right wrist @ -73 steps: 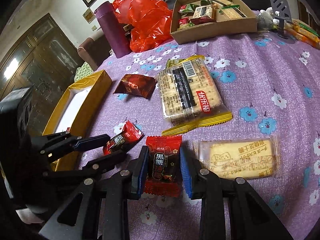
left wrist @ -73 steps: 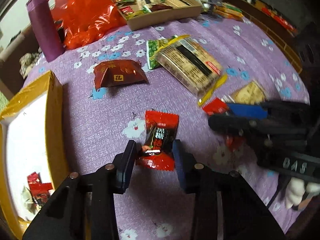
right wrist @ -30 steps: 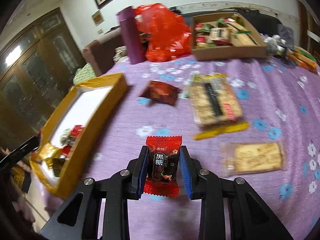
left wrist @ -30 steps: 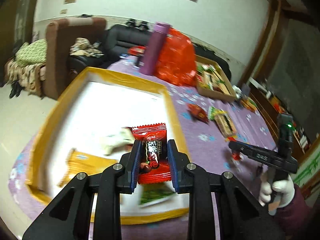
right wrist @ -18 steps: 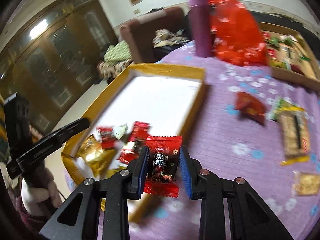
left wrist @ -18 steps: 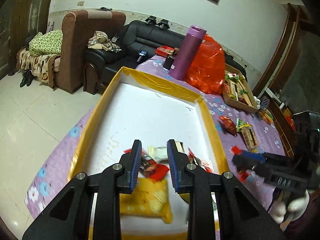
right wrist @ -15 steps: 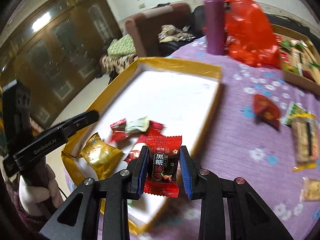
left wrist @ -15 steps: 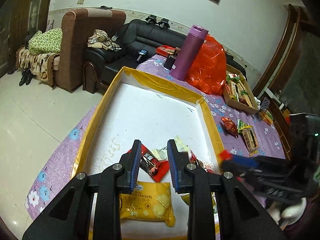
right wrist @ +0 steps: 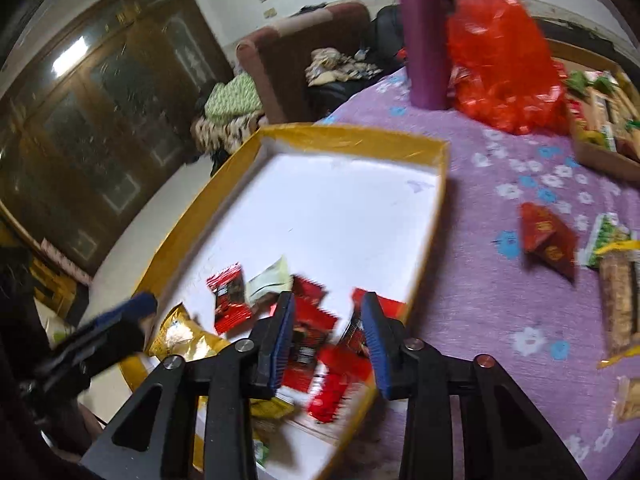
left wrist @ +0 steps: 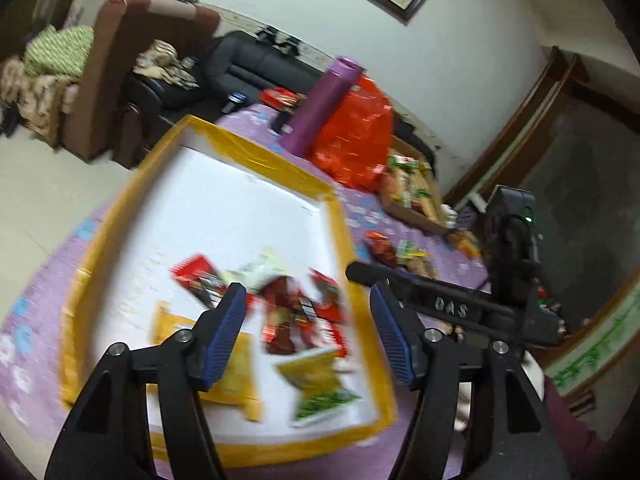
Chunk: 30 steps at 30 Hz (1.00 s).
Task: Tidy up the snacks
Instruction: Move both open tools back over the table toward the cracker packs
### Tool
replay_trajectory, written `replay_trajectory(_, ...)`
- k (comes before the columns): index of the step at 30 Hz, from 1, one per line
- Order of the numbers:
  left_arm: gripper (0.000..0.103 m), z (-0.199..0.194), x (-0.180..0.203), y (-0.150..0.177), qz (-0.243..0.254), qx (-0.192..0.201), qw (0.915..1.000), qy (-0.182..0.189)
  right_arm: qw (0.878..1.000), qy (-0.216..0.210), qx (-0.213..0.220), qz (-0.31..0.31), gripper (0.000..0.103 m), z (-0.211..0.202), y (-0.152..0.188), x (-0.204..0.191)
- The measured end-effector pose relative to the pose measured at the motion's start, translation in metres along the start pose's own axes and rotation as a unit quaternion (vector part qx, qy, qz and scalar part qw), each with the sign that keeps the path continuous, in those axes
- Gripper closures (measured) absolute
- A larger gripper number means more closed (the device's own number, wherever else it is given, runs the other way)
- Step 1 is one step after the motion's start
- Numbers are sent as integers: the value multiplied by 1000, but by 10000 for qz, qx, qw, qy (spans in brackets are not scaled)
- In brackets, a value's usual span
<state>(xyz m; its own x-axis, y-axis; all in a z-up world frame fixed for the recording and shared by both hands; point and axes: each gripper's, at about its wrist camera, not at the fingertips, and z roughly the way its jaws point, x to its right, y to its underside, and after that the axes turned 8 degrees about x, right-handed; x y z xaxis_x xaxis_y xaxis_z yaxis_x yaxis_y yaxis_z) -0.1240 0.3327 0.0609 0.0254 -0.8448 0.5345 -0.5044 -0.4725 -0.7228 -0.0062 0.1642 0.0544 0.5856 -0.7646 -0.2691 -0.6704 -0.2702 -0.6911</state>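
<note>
A yellow-rimmed box (left wrist: 256, 151) with a white floor holds several snacks: red candy packets (left wrist: 294, 312), a yellow cracker bag (left wrist: 236, 376) and a green-yellow packet (left wrist: 320, 392). My left gripper (left wrist: 306, 320) is wide open and empty above the box's near end. My right gripper (right wrist: 328, 336) is open above the box (right wrist: 352, 134); a blurred red candy packet (right wrist: 338, 384) is just below its jaws, apart from them. The right gripper also shows in the left wrist view (left wrist: 440, 304).
On the purple flowered cloth (right wrist: 480, 280) lie a dark red packet (right wrist: 548, 240) and a cracker pack (right wrist: 620, 304). A purple bottle (right wrist: 424, 36), a red plastic bag (right wrist: 504, 60) and a brown cardboard box of snacks (left wrist: 412, 196) stand at the far side.
My left gripper has opened wide over the box after letting its candy go. My right gripper has opened and its red candy packet is dropping into the box.
</note>
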Motion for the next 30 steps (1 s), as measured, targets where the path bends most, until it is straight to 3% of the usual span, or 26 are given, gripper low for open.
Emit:
replay_trajectory(9, 30, -11, 57, 32, 123, -254, 9973, 685, 9926, 732, 501, 829, 58, -78, 7, 121)
replay_trajectory(13, 30, -7, 69, 44, 106, -435, 9964, 714, 9805, 1061, 626, 1530, 56, -114, 28, 194)
replay_trajectory(17, 30, 7, 80, 54, 15, -742, 9950, 675, 9717, 1325, 624, 1855, 55, -132, 50, 238)
replay_trajectory(26, 29, 28, 95, 72, -490, -1358, 9837, 1070, 9679, 1796, 649, 1635, 55, -124, 65, 262)
replay_trajectory(30, 28, 24, 104, 75, -366, -1335, 9850, 1035, 9781, 1382, 347, 1517, 55, -117, 74, 246)
